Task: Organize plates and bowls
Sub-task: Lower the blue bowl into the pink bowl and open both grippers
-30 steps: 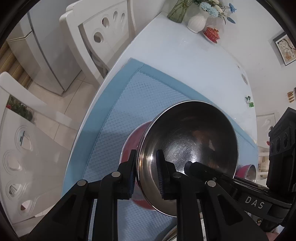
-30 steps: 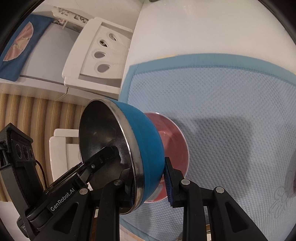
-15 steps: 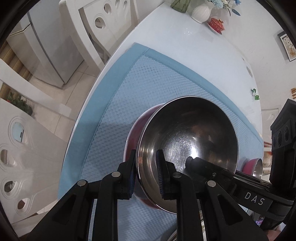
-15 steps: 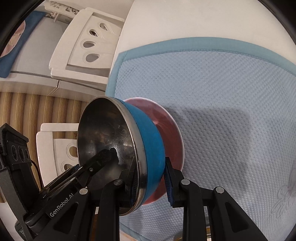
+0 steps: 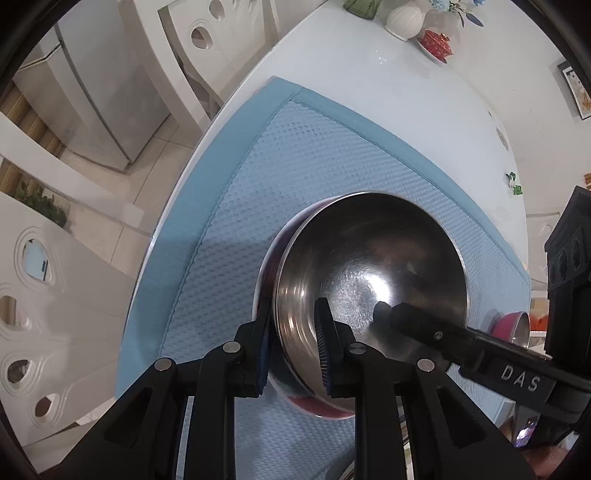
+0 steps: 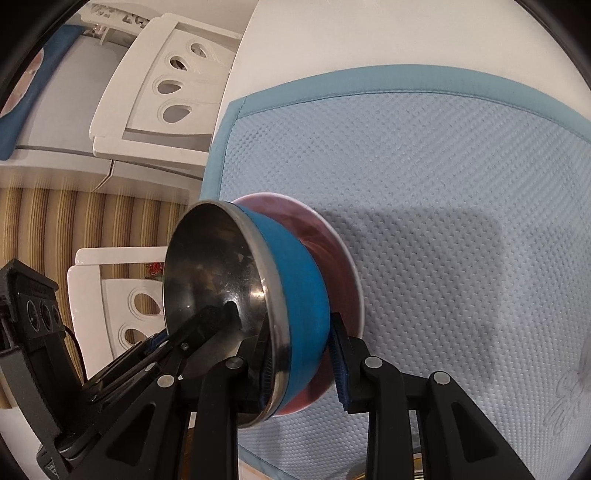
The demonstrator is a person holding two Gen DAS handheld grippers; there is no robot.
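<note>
A blue bowl (image 5: 369, 273) with a steel inside rests on a dark red plate (image 5: 317, 410) on the light blue mat (image 5: 295, 166). My left gripper (image 5: 293, 347) straddles its near rim, one pad outside and one inside; its jaws are opening, with the pads still at the wall. In the right wrist view the bowl (image 6: 295, 288) shows its blue side against the plate (image 6: 332, 240). My right gripper (image 6: 299, 362) straddles the opposite rim, jaws likewise opening with the wall between them. Each gripper's inner finger shows in the other's view.
The mat lies on a white table (image 5: 369, 74) near its curved edge. A pink bowl (image 5: 513, 325) stands at the right. A white vase (image 5: 404, 18) and a red lidded cup (image 5: 436, 40) stand far back. White chairs (image 6: 166, 92) flank the table edge.
Both grippers came down with the bowl, which went from tilted above the red plate to seated on it. The jaws look barely wider.
</note>
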